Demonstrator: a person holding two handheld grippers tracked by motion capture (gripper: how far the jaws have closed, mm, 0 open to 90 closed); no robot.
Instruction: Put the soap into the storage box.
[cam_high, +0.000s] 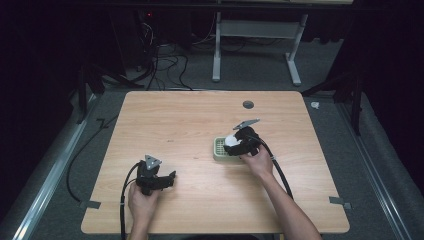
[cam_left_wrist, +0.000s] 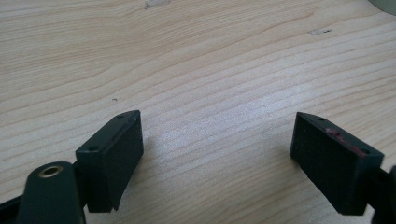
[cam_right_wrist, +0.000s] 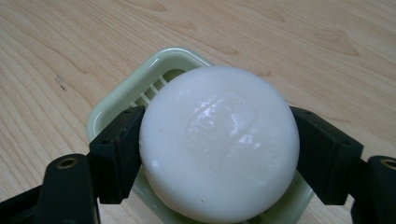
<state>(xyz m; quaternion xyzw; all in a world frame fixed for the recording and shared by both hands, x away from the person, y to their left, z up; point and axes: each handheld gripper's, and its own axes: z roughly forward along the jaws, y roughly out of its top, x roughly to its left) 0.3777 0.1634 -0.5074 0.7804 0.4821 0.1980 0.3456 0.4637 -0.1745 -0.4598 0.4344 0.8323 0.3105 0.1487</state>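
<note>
- The wooden table (cam_high: 200, 150) is what I am working over: pale, grained, with a small dark round cable port (cam_high: 248, 104) near its far edge and mostly bare board elsewhere.
- My right gripper (cam_right_wrist: 219, 149) sits right of the table's centre, hand behind it, its two black jaws pressed against opposite sides of a round white bar of soap (cam_right_wrist: 219, 144).
- My left gripper (cam_left_wrist: 219, 154) rests low near the table's near-left part, well apart from the soap; its jaws are spread wide with only bare wood between them.
- The soap dish (cam_right_wrist: 121, 100) is pale green, rectangular with rounded corners and a slotted floor. It lies flat on the table directly under the soap.
- The soap is over the dish, covering most of it. I cannot tell whether it rests on the slats or is held just above them.
- The soap looks smooth and glossy, with a faint moulded mark on its top face. I judge it solid, stiff and fairly dense for its size, not fragile, but slick: the curved rim could squirt out of flat jaws if squeezed off-centre.
- The best hold, I think, is the one shown: jaws across the widest part of the rim, level, with moderate pressure.
</note>
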